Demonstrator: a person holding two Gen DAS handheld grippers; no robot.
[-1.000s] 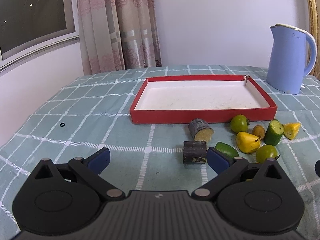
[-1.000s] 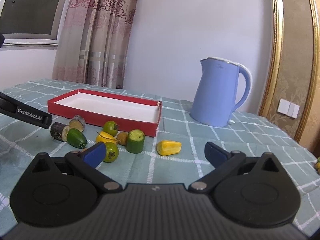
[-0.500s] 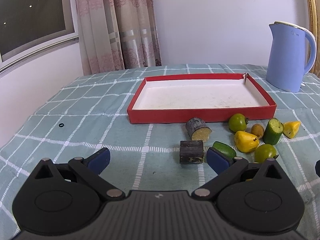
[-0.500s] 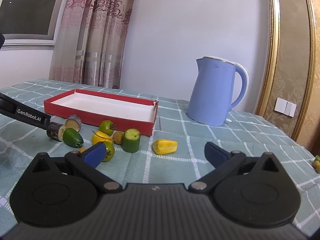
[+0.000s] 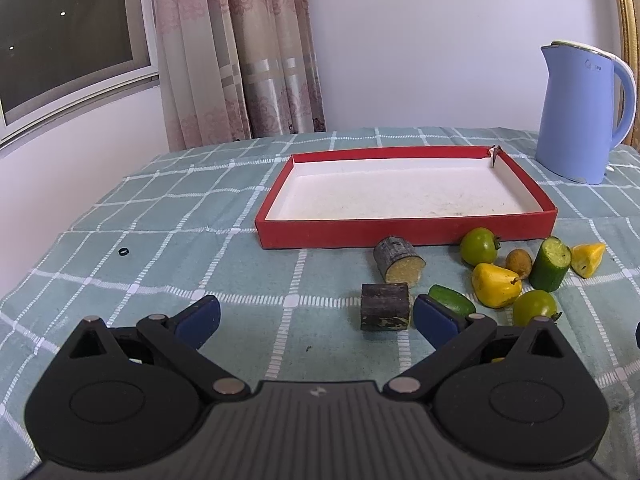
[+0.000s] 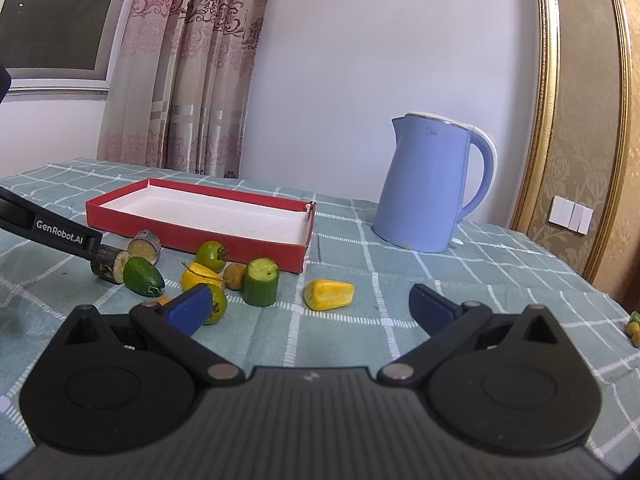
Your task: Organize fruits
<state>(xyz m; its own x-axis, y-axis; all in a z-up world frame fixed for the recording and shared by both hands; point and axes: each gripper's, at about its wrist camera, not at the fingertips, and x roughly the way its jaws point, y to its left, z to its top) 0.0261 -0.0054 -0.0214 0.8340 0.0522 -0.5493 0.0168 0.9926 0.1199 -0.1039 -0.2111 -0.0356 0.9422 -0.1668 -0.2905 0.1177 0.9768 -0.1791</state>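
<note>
Left gripper (image 5: 316, 316) spread wide, empty; right gripper (image 6: 310, 306) likewise. Dark cane block (image 5: 385, 306) nearest: stiff, light; pinch flat sides.

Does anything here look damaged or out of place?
Yes. The red tray has a torn far right corner, with a flap sticking up. The tray holds nothing, while the fruit pieces lie scattered on the cloth in front of it.

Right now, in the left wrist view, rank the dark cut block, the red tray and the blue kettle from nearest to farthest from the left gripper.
1. Dark cut block: just ahead of the open left gripper, by its right finger.
2. Red tray: mid-table, behind the fruit.
3. Blue kettle: far right, past the tray.
</note>
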